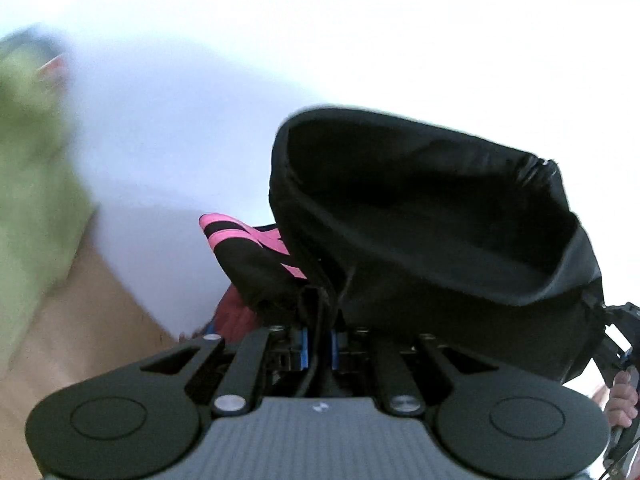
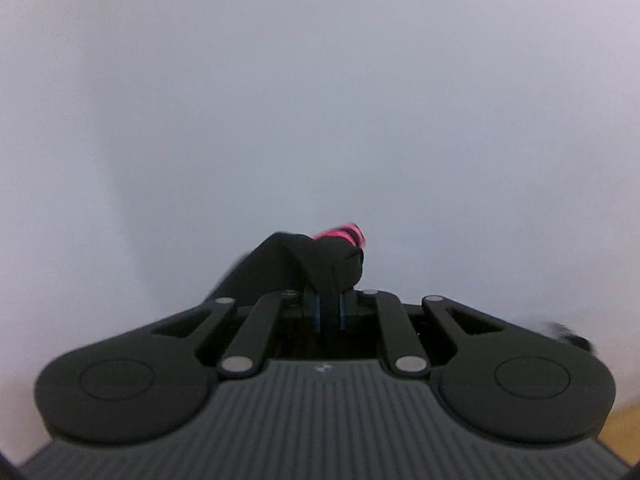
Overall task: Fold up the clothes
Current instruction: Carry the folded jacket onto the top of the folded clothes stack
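Both grippers are pinching the black garment [image 1: 420, 216] aloft: left gripper [image 1: 318, 344] and right gripper [image 2: 330, 312] are each clamping an edge, probably spreading it open for folding

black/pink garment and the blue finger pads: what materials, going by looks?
Black garment with pink stripes: looks like thin, smooth synthetic knit, matte; it drapes and bunches softly, with gathered stitching at the hem. Sportswear fabric is a guess.
Blue pads: probably rubber or soft plastic strips, matte; mostly hidden by the pinched cloth, so uncertain.
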`<action>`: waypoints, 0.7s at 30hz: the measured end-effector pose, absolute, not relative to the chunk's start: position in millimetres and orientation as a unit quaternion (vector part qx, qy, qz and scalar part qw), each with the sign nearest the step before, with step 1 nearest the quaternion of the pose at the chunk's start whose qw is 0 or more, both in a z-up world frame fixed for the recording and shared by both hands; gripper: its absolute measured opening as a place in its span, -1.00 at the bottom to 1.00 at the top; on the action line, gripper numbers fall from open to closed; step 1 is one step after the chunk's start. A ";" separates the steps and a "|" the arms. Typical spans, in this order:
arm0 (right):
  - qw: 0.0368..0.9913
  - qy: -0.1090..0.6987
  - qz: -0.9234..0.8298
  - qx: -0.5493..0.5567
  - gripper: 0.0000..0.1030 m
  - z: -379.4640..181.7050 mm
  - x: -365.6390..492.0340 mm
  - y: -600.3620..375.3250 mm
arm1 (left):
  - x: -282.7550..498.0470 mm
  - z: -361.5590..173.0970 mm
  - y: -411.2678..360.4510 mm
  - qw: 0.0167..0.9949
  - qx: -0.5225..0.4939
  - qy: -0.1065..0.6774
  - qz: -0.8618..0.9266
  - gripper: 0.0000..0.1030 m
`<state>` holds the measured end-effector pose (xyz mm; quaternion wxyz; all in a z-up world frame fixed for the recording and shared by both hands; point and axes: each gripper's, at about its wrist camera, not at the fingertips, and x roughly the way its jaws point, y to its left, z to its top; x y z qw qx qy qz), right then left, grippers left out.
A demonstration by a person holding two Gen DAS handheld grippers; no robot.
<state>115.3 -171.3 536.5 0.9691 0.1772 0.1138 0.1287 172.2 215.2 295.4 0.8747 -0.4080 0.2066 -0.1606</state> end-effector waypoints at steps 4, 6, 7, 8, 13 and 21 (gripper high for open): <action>0.947 0.199 0.011 0.251 -0.76 472.2 186.4 -250.5 | 261.8 309.6 168.5 0.882 -0.322 0.310 -0.146 -0.79; 0.925 0.249 -0.031 0.286 -0.68 425.1 214.3 -282.9 | 293.1 300.4 144.3 0.891 -0.279 0.339 -0.121 -0.76; 0.915 0.262 -0.049 0.302 -0.62 401.2 221.5 -298.1 | 300.1 294.2 141.0 0.891 -0.273 0.343 -0.116 -0.74; 0.911 0.262 -0.055 0.315 -0.46 384.4 223.4 -309.2 | 303.4 289.8 138.1 0.890 -0.278 0.342 -0.114 -0.71; 0.936 0.191 -0.080 0.285 0.24 369.2 207.7 -331.3 | 305.5 285.5 141.7 0.900 -0.275 0.323 -0.103 -0.52; 0.993 0.090 0.042 -0.062 0.18 415.3 195.2 -227.1 | 258.6 302.9 154.9 0.934 -0.237 0.247 -0.105 -0.54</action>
